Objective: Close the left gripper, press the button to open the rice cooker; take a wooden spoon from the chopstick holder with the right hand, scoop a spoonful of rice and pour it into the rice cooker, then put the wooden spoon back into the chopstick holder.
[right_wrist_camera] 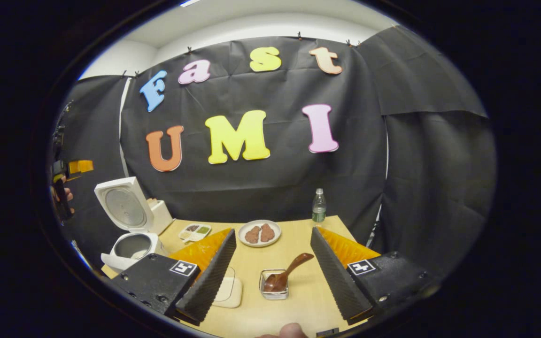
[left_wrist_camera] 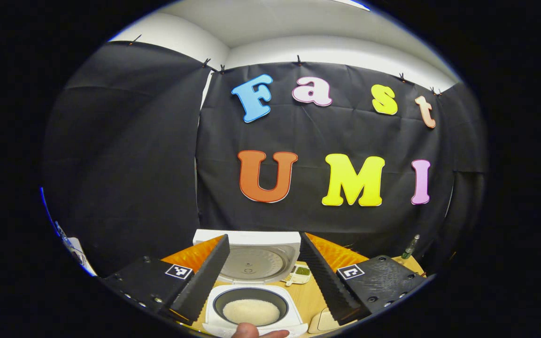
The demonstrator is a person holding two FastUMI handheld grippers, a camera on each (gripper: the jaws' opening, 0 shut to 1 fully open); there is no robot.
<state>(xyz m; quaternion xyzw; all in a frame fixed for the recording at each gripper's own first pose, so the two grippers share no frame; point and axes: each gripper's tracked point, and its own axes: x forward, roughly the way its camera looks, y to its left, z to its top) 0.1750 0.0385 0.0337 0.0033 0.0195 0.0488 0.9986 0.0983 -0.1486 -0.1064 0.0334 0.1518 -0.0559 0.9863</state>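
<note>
Fingers of the left gripper (left_wrist_camera: 263,277) stand spread wide in the left gripper view, with nothing between them. Beyond the gap sits the white rice cooker (left_wrist_camera: 251,305) on the light wooden table (left_wrist_camera: 304,300), its round-ribbed lid (left_wrist_camera: 256,256) raised upright at the back. The dark inner pot (left_wrist_camera: 251,303) holds a pale heap of white rice (left_wrist_camera: 251,312). A fingertip (left_wrist_camera: 251,331) of the holding hand shows at the bottom edge, in front of the cooker.

The right gripper (right_wrist_camera: 273,277) is likewise spread apart and holds nothing in the right gripper view. Between its fingers, on the table, lies a small square clear chopstick holder (right_wrist_camera: 273,287) with a brown wooden spoon (right_wrist_camera: 288,274) resting in it, bowl down and handle leaning up to the right. Just left of it lies a cream square pad (right_wrist_camera: 230,290). Farther back stand a white round plate (right_wrist_camera: 259,233) bearing two brown pieces, a small compartment dish (right_wrist_camera: 194,231) with green and brown contents, and a clear plastic bottle with a green label (right_wrist_camera: 318,206) near the table's far edge. At the far left the open cooker shows again, and beside it a hand (right_wrist_camera: 61,195) gripping the other gripper.
</note>
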